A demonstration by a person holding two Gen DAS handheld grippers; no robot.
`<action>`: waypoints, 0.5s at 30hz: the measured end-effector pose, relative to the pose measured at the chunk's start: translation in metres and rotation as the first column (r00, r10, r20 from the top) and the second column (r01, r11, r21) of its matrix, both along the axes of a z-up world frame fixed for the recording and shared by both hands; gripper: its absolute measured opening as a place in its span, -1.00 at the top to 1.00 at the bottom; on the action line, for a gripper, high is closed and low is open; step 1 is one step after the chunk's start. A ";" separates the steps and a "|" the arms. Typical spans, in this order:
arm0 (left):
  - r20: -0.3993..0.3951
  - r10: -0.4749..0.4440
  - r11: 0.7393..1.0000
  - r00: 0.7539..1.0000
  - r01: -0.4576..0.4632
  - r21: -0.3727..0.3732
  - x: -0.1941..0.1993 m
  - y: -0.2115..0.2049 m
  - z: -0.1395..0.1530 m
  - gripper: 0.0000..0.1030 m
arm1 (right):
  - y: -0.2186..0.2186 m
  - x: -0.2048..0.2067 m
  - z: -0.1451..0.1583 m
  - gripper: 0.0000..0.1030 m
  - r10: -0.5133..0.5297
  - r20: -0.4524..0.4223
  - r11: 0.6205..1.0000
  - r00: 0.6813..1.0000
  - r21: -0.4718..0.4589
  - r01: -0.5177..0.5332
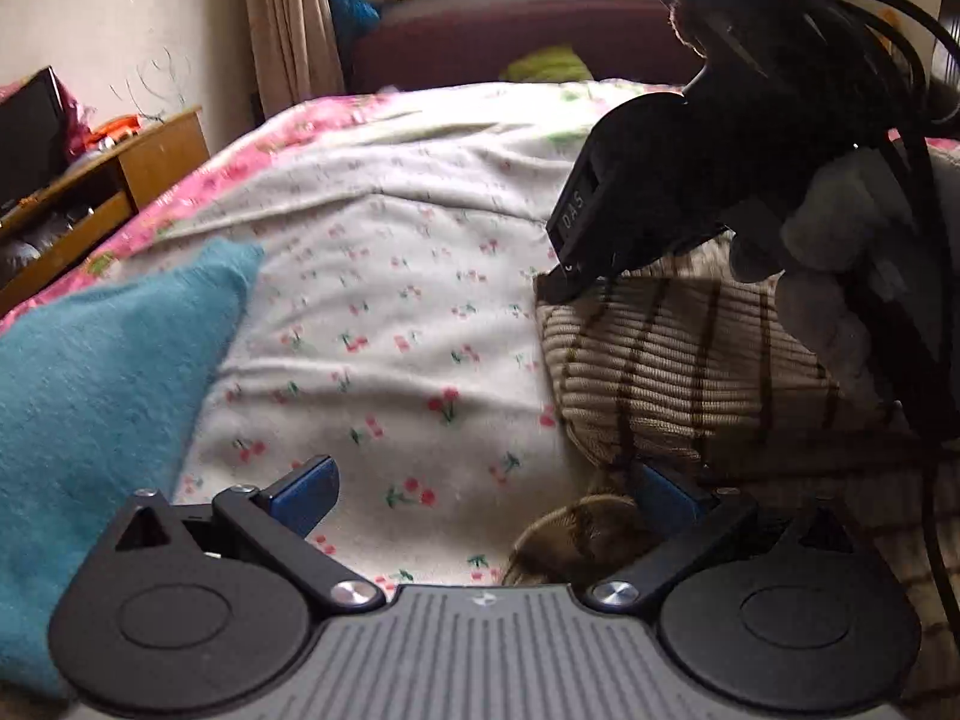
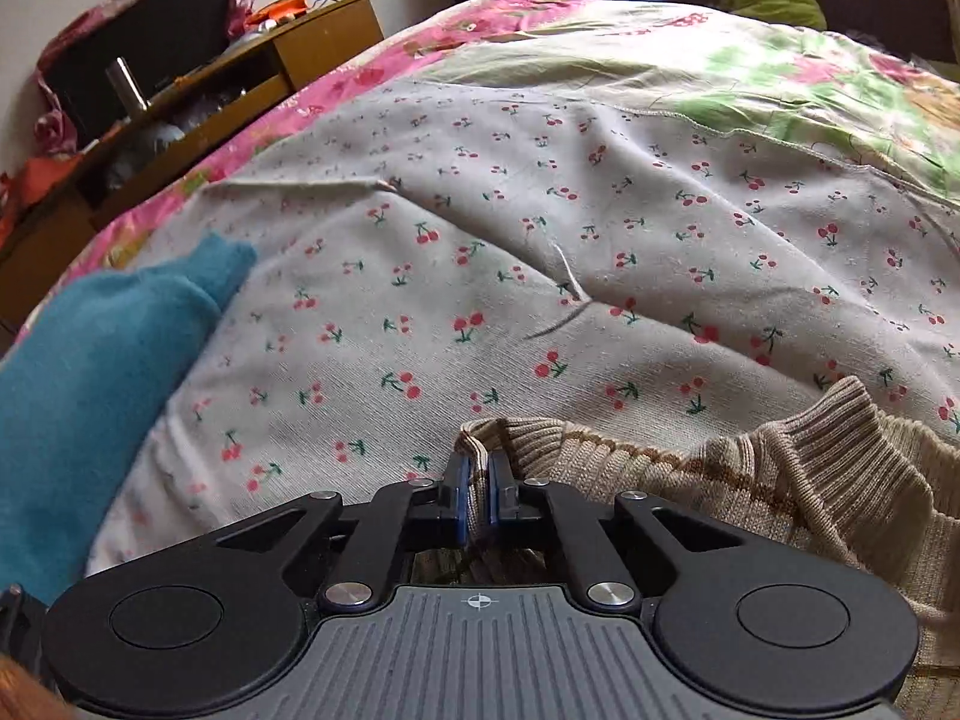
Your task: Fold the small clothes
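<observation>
- Left gripper: black linkage arms, silver screws, blue pads, grey ribbed body.
- Right gripper: same build; black cables trail from it.
- Hand wears what looks like a grey glove.

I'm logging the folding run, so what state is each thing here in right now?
Right gripper: jaws shut on an edge of the beige sweater.
Left gripper: jaws open, nothing pressed between them.
Beige sweater: lying rumpled on the cherry-print sheet, not yet folded.
Teal garment: lying apart from both grippers.
Cherry-print sheet: spread over the bed, creased.
</observation>
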State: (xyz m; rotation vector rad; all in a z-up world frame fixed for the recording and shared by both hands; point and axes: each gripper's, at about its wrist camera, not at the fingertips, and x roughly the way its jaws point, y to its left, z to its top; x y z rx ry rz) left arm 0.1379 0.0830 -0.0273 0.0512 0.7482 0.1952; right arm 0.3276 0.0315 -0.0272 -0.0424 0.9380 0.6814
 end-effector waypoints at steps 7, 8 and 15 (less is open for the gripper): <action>0.003 0.022 1.000 1.000 -0.022 -0.012 0.000 0.004 -0.001 -1.00 | -0.073 -0.045 0.050 0.73 -0.147 0.150 0.986 0.978 0.098 0.134; 0.005 0.023 1.000 1.000 -0.023 -0.004 -0.001 0.003 -0.001 -1.00 | -0.090 -0.059 0.052 0.73 -0.165 0.157 0.984 0.974 0.100 0.150; 0.024 0.012 0.996 1.000 -0.014 0.084 -0.005 -0.011 0.001 -1.00 | -0.215 -0.128 0.025 0.73 -0.442 0.119 0.896 0.889 0.018 0.443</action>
